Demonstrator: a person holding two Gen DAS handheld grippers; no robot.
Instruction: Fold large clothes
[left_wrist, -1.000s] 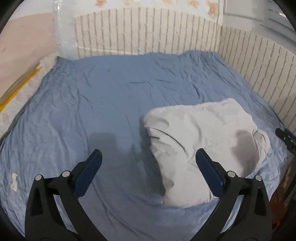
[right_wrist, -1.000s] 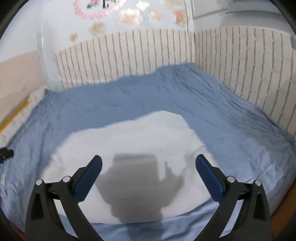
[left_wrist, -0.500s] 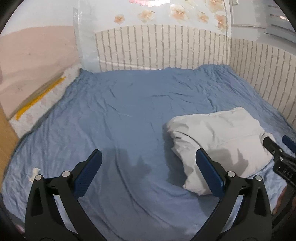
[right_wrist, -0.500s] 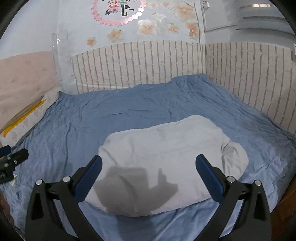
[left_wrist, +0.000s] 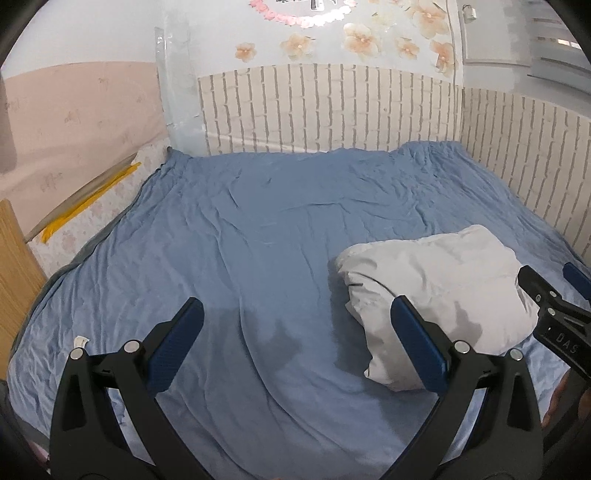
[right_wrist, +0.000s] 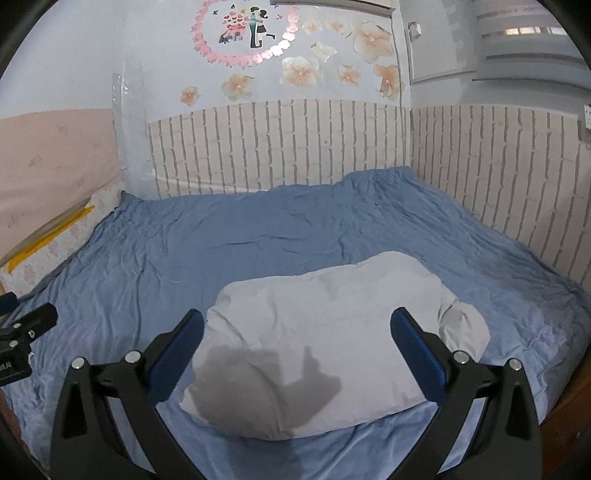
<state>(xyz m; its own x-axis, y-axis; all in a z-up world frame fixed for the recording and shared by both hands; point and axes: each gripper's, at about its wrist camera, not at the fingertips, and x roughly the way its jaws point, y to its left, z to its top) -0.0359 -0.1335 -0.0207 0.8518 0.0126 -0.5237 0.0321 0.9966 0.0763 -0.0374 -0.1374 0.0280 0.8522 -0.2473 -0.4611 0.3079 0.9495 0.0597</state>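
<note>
A folded light grey garment (right_wrist: 325, 332) lies as a puffy bundle on the blue bedsheet (right_wrist: 258, 236), near the bed's front edge. It shows at the right in the left wrist view (left_wrist: 436, 288). My right gripper (right_wrist: 297, 338) is open and empty, held above the garment's near side. My left gripper (left_wrist: 297, 338) is open and empty, held above bare sheet (left_wrist: 258, 221) to the left of the garment. The right gripper's body shows at the right edge of the left wrist view (left_wrist: 554, 317).
Brick-pattern padded walls (right_wrist: 295, 144) stand along the far and right sides of the bed. A yellow strip (left_wrist: 88, 201) lies along the left side. A wooden panel (left_wrist: 14, 258) stands at the near left. A small white tag (left_wrist: 79, 341) lies on the sheet.
Both grippers have drawn back and lifted away from the garment, so more of the bed and wall shows. The garment lies still. Both stay open.
</note>
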